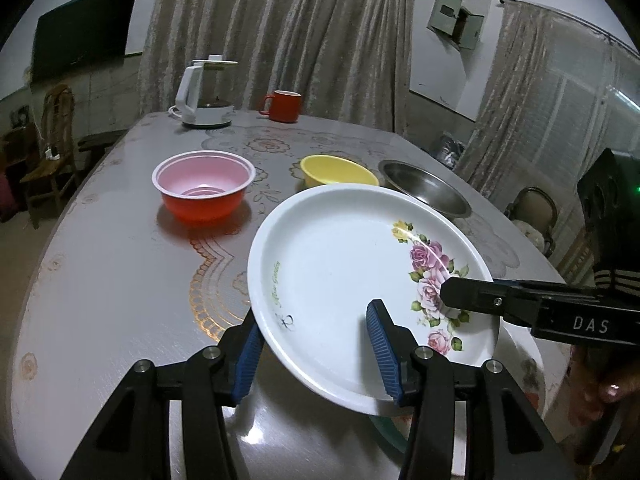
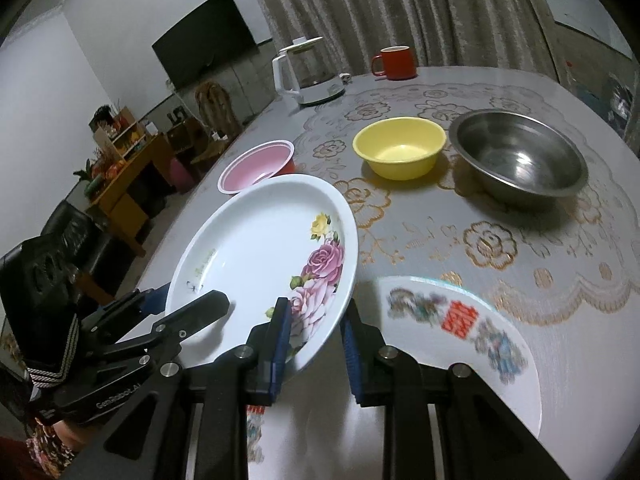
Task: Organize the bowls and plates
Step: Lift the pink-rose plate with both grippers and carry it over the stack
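Observation:
A white plate with pink roses (image 1: pixel 340 264) (image 2: pixel 256 248) hangs tilted above the table, held from both sides. My left gripper (image 1: pixel 316 320) is shut on its near rim, one blue pad under it and one on top. My right gripper (image 2: pixel 316 308) is shut on the flowered edge, and shows as a black finger (image 1: pixel 472 300) in the left wrist view. Under the lifted plate a second plate with a red and blue pattern (image 2: pixel 460 320) lies flat. Farther back stand a pink-lined red bowl (image 1: pixel 204 188) (image 2: pixel 256 164), a yellow bowl (image 1: pixel 338 170) (image 2: pixel 400 146) and a steel bowl (image 1: pixel 428 188) (image 2: pixel 520 156).
The round table (image 1: pixel 120 280) wears a grey cloth with gold flowers. At its far edge are a white kettle (image 1: pixel 204 96) (image 2: pixel 308 72) and a red mug (image 1: pixel 284 106) (image 2: pixel 394 62). A wooden chair (image 1: pixel 52 140) and curtains stand beyond. A hand (image 1: pixel 604 392) holds the right tool.

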Tool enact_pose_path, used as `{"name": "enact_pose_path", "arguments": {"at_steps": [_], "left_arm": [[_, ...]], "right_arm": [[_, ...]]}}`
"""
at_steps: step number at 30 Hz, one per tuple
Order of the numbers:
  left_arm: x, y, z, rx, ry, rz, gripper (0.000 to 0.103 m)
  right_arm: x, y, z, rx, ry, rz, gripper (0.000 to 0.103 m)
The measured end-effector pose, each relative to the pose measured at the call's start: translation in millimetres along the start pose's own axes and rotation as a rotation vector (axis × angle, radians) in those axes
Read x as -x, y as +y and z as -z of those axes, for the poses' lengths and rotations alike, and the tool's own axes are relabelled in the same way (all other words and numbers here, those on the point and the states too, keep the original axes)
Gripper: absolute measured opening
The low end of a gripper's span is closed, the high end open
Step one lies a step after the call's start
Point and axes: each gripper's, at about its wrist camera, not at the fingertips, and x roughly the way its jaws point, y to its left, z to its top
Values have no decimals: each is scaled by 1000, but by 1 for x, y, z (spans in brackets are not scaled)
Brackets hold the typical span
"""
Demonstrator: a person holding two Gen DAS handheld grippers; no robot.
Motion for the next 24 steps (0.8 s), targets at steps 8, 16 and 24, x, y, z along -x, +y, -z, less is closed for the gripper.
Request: {"name": "enact_pose_path", "arguments": {"at_steps": [8,16,24], "left_arm": [[8,-23,7,-40,6,35,50],[11,-44,11,-79,14,71,50],[10,-66,18,-131,37,99,50]], "right_arm": [[25,-11,25,-82,-31,-8,24],[49,-20,45,-118,-53,5,25],[69,-29,59,-157,-81,17,25]]}}
